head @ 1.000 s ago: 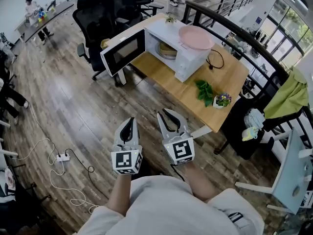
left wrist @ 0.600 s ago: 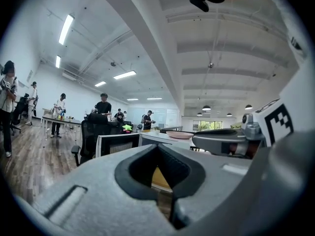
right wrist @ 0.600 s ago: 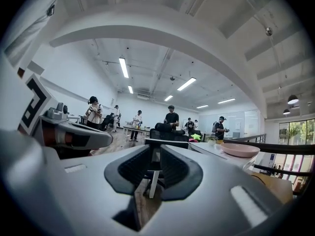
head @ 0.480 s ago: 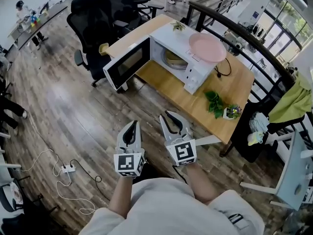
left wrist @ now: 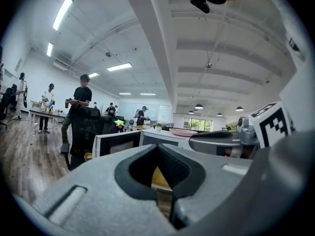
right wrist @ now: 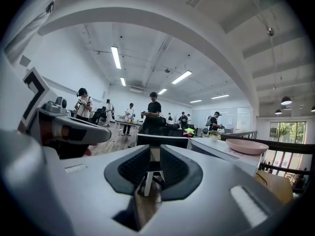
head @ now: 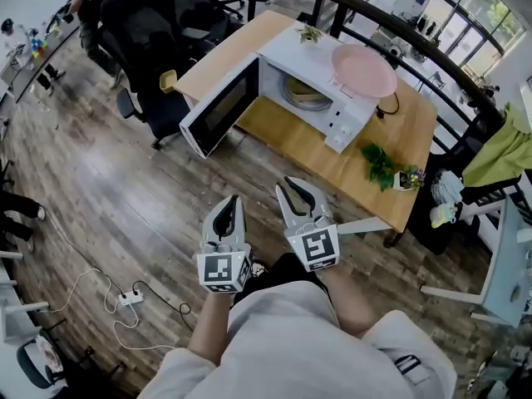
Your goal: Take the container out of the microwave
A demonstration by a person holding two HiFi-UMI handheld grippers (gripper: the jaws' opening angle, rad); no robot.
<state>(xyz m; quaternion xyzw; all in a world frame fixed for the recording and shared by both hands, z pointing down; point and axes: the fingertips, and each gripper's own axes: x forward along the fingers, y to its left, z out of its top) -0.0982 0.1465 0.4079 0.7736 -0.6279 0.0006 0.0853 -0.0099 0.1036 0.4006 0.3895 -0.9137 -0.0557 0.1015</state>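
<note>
On a wooden table [head: 366,152] ahead of the person stands a white microwave [head: 328,77] with its door [head: 220,106] swung wide open to the left. Only the head view looks into it: a round tan container [head: 304,95] sits inside the cavity. A pink plate [head: 364,59] lies on top of the microwave. Both grippers are held low over the wood floor, near the person's body and well apart from the table. The left gripper [head: 232,199] has its jaw tips together with nothing between them. The right gripper [head: 295,185] has its jaws slightly apart and is empty; its own view shows only a table leg through the narrow gap. The gripper views look level across the room, so they show the door's face and the plate's rim but not the container. They also show people standing at far desks under ceiling lights. Black office chairs [head: 158,32] crowd the table's left end. A leafy plant [head: 381,163] and a small flowerpot [head: 409,178] sit at its right end. A power strip [head: 129,298] with white cable lies on the floor to the left.
</note>
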